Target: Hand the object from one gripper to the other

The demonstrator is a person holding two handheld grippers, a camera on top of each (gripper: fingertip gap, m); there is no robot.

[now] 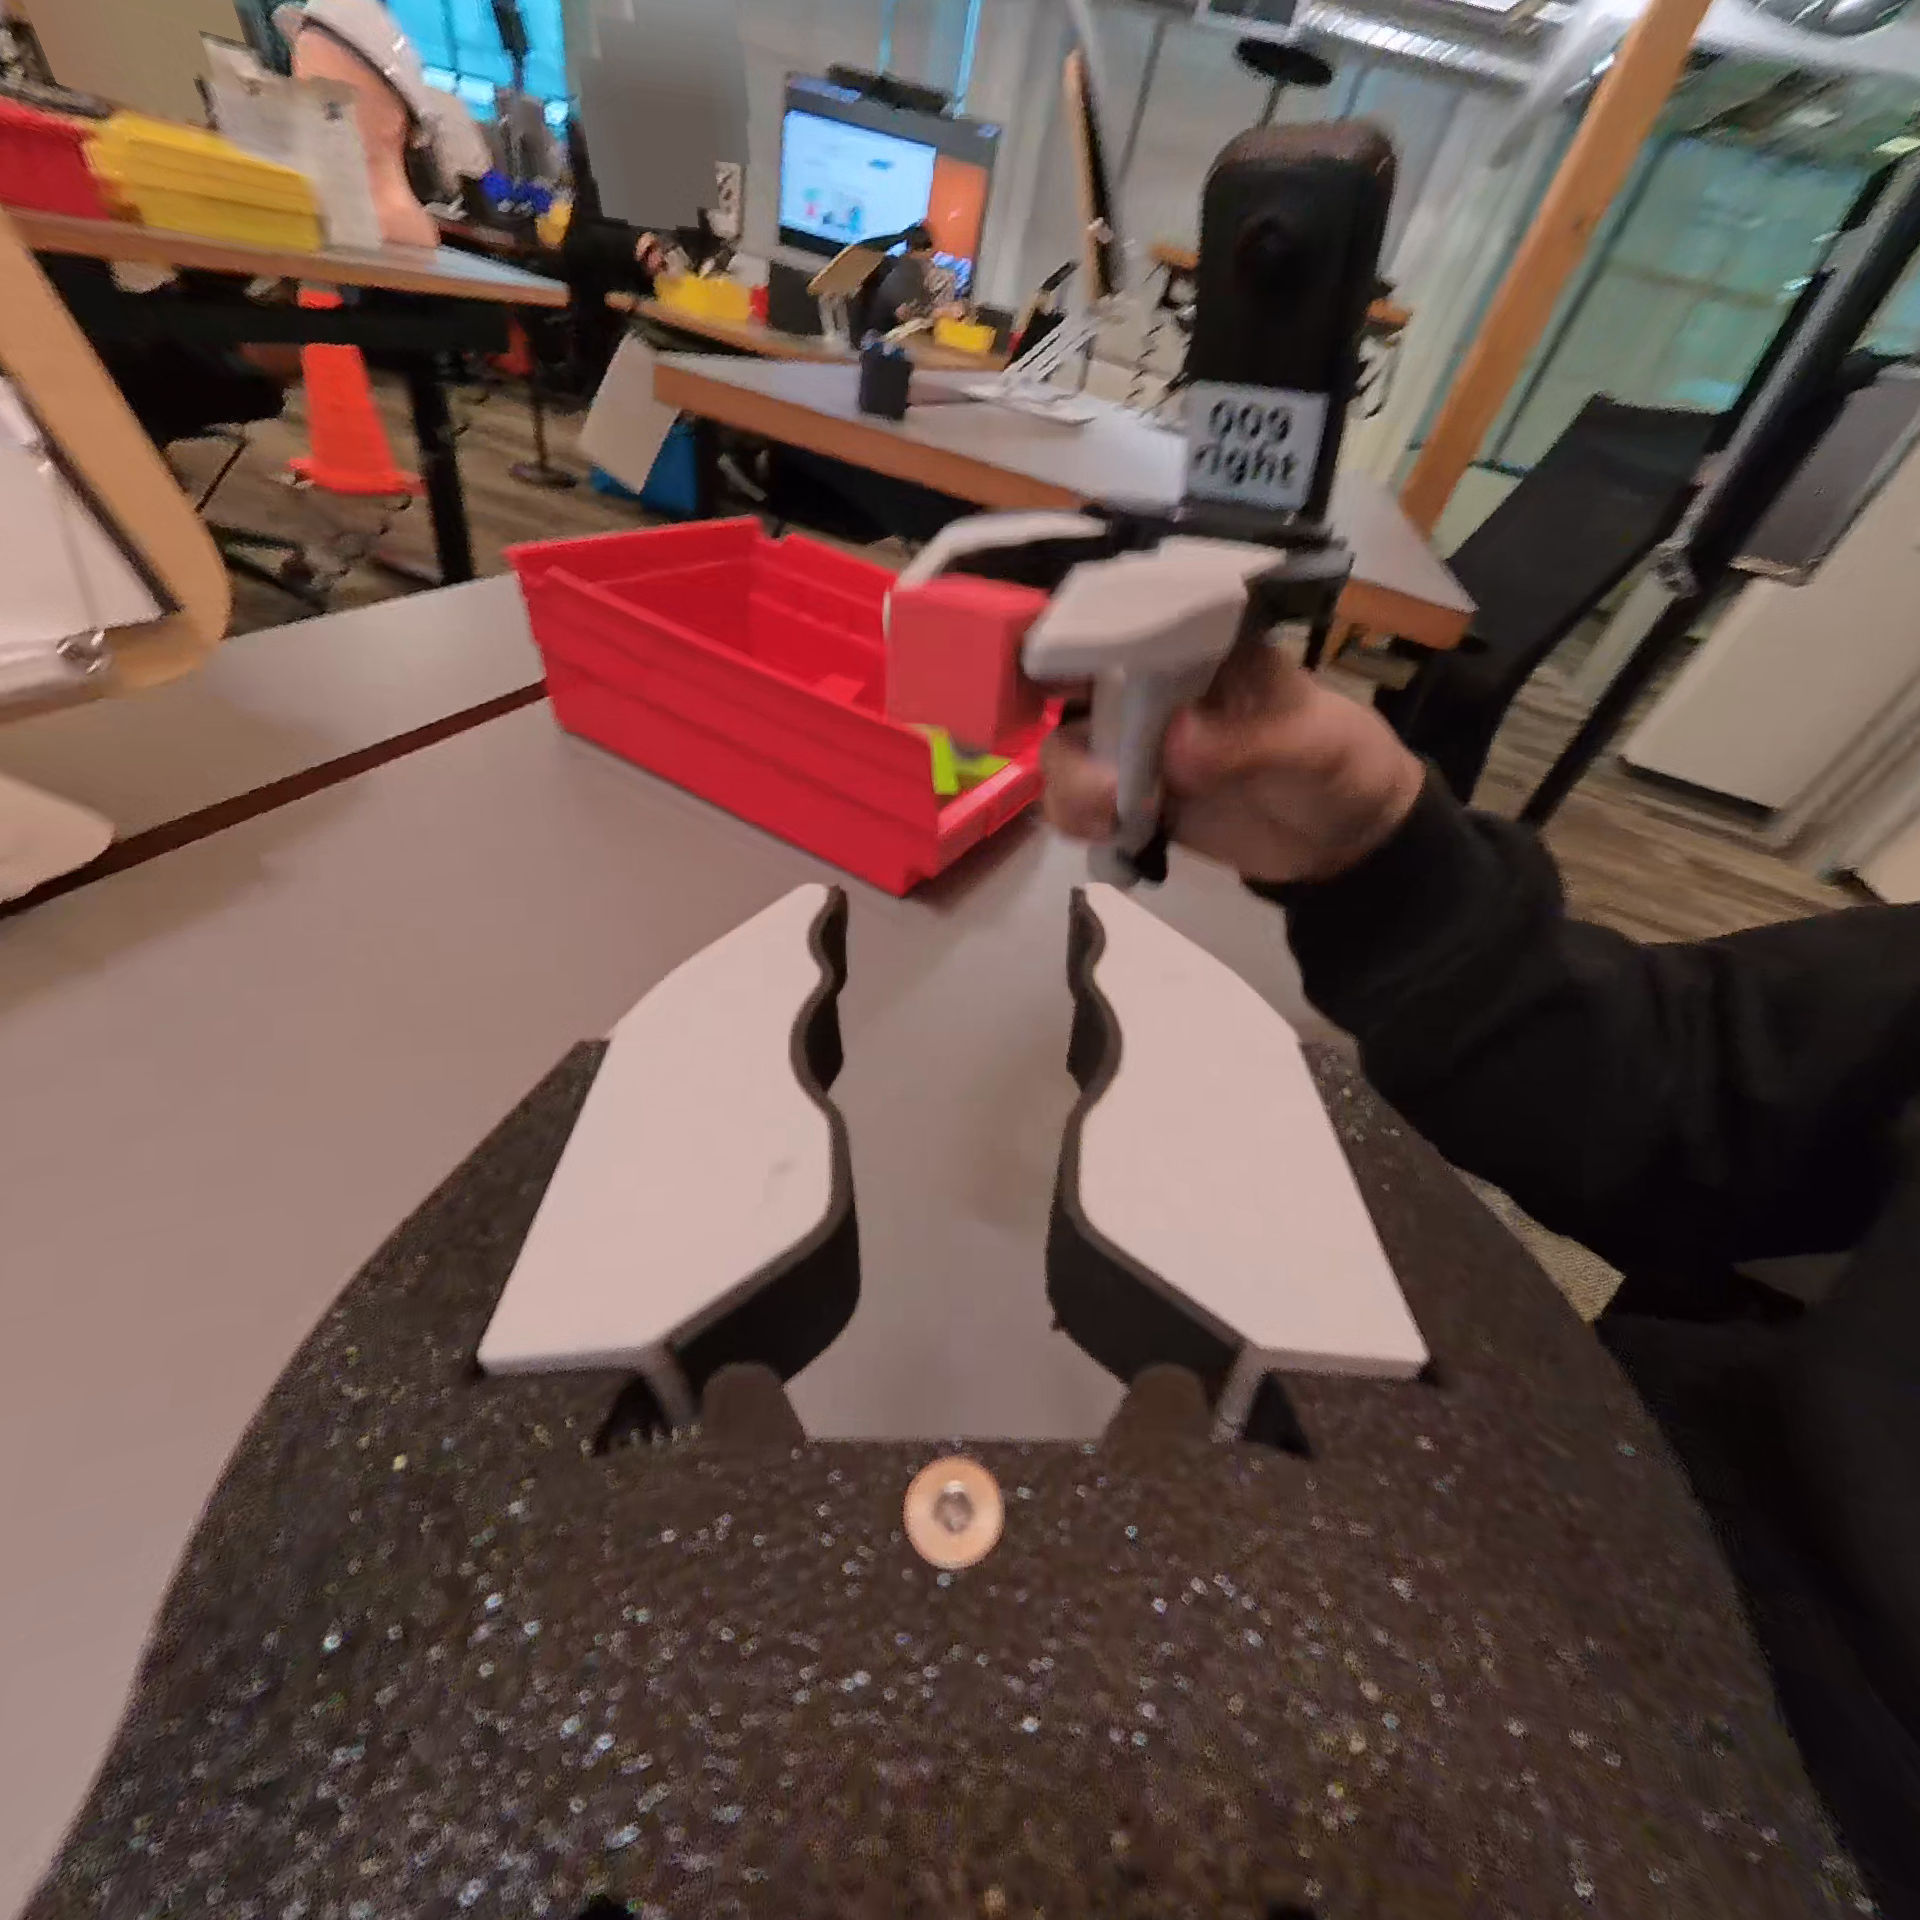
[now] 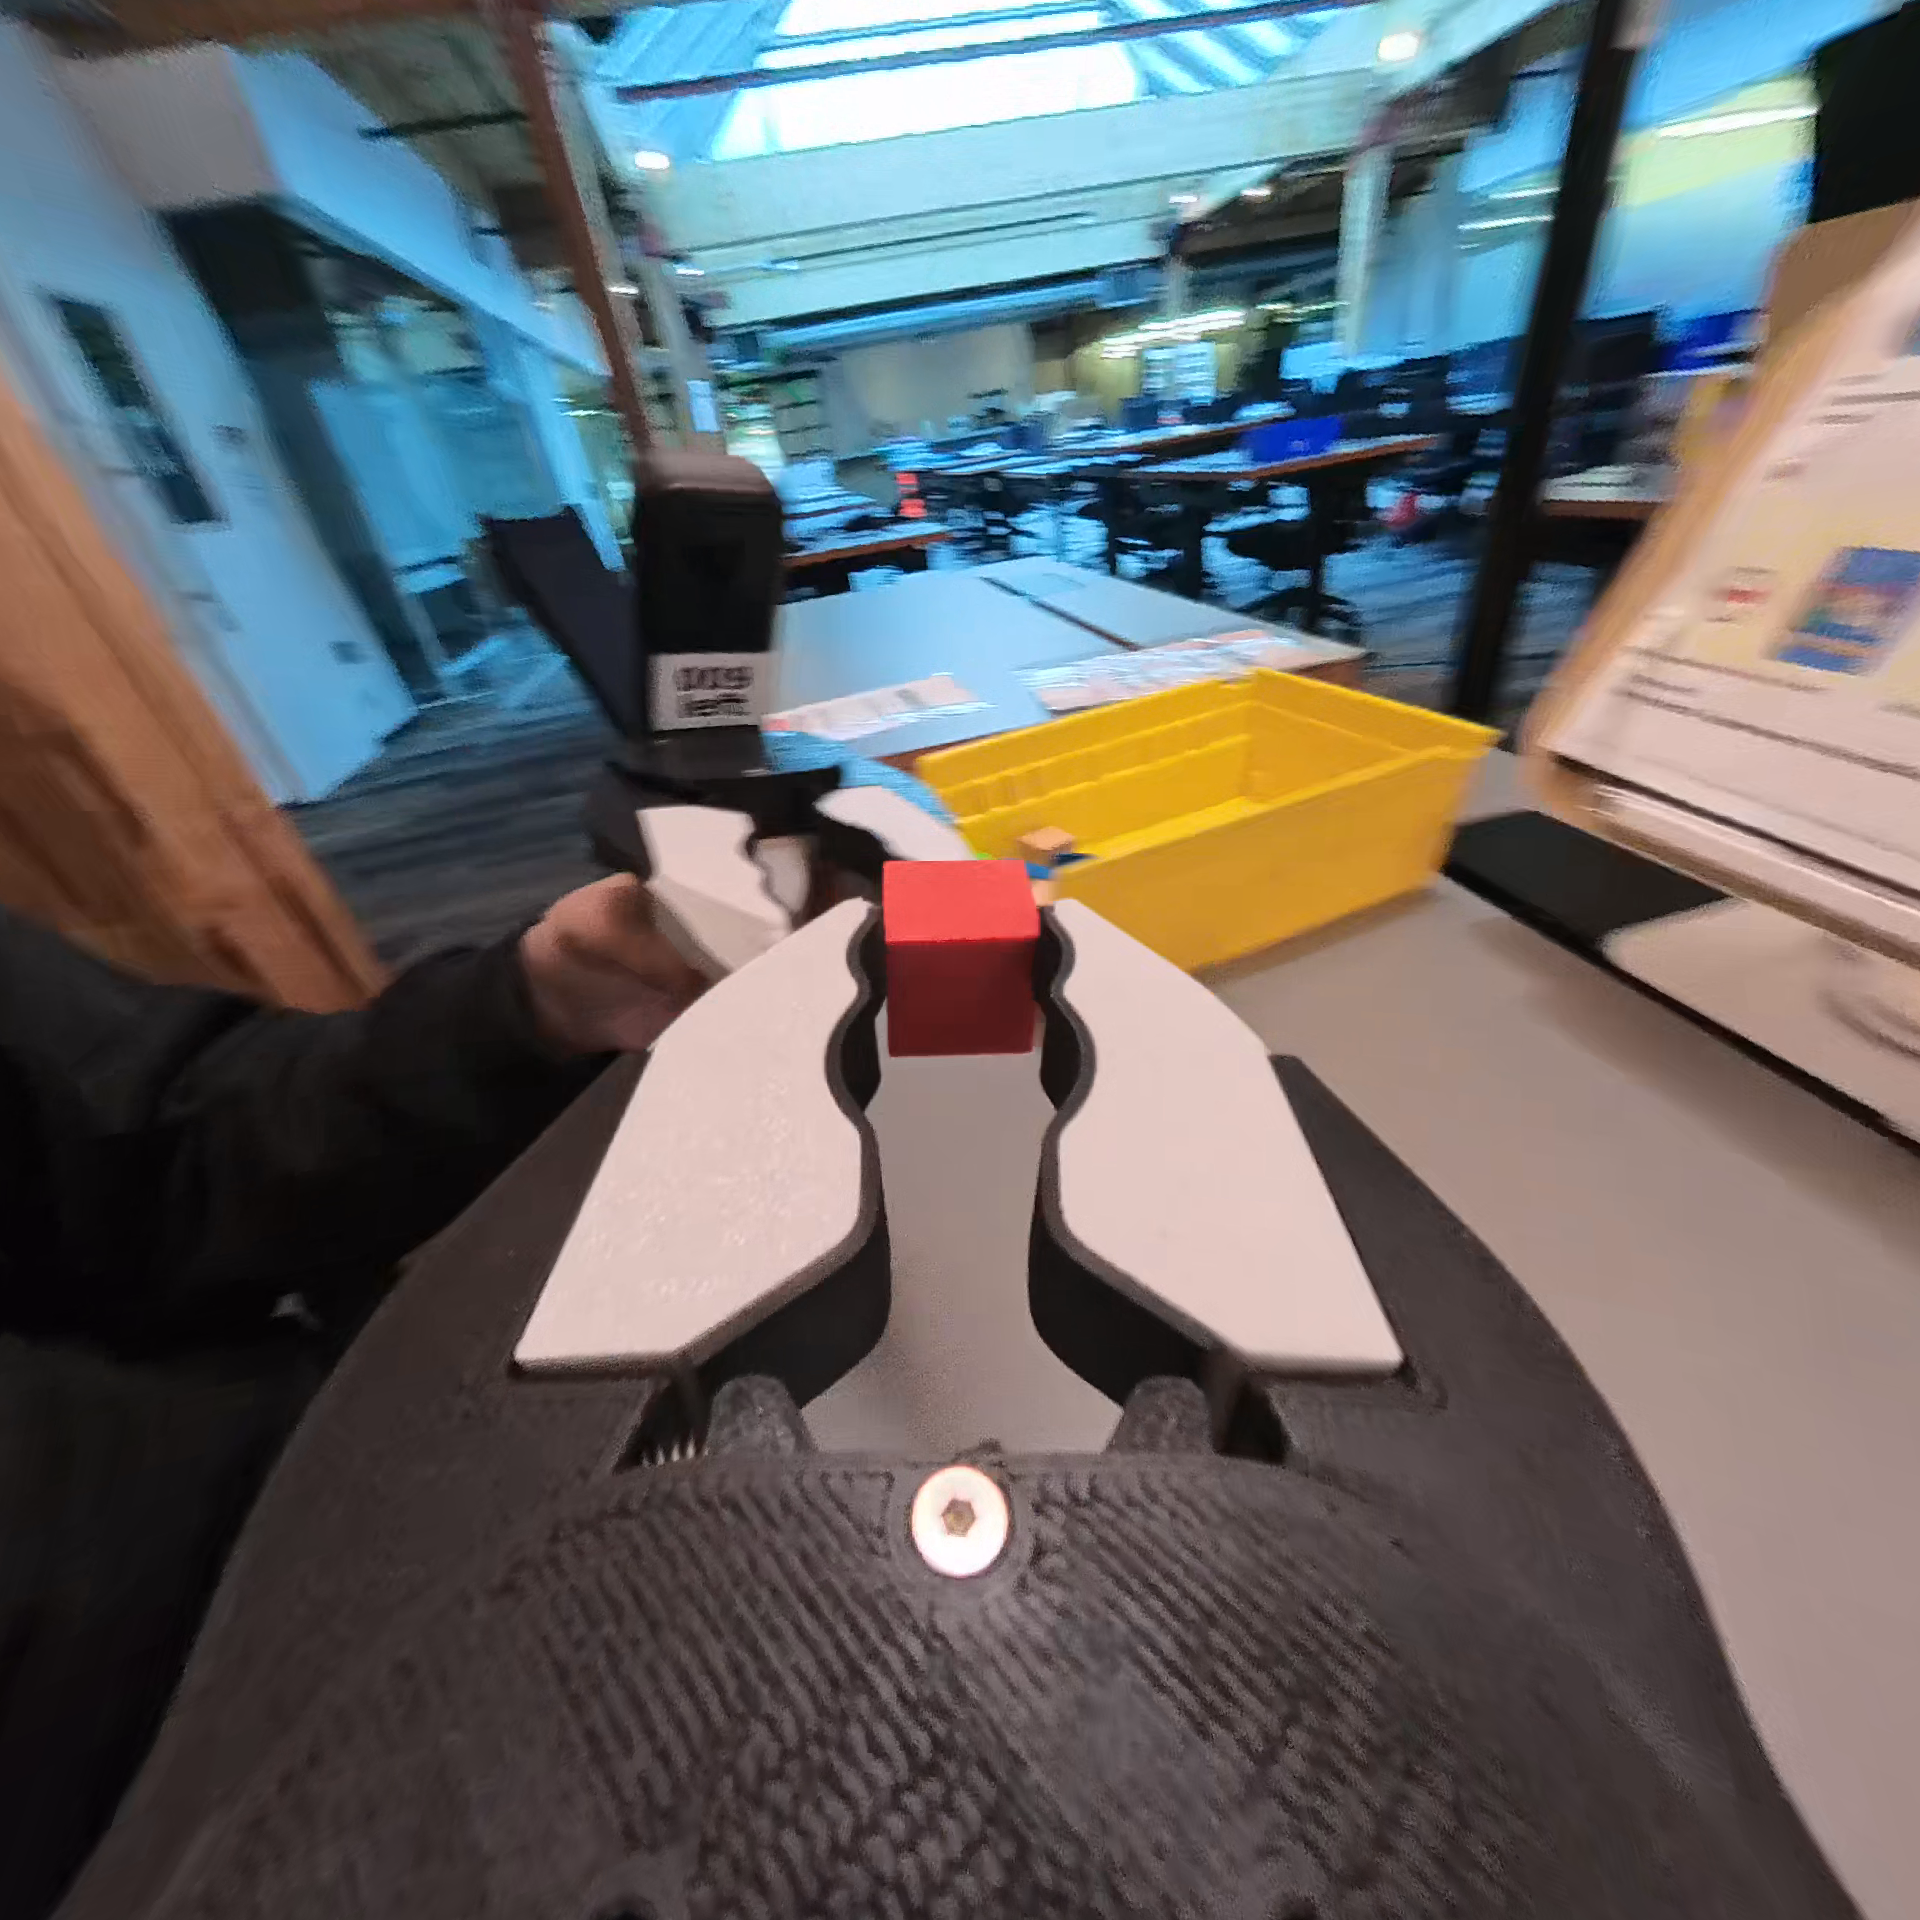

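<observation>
Where left wrist view shows red bin (image 1: 727, 675), right's shows yellow bin (image 2: 1247, 821).

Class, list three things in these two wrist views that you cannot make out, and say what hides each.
1. Contents of the red bin, left wrist view: the red block and the bin's wall cover them.
2. Small blocks in the yellow bin, right wrist view: the red block hides most.
3. Poster, right wrist view: blurred, cut off by the edge.
</observation>
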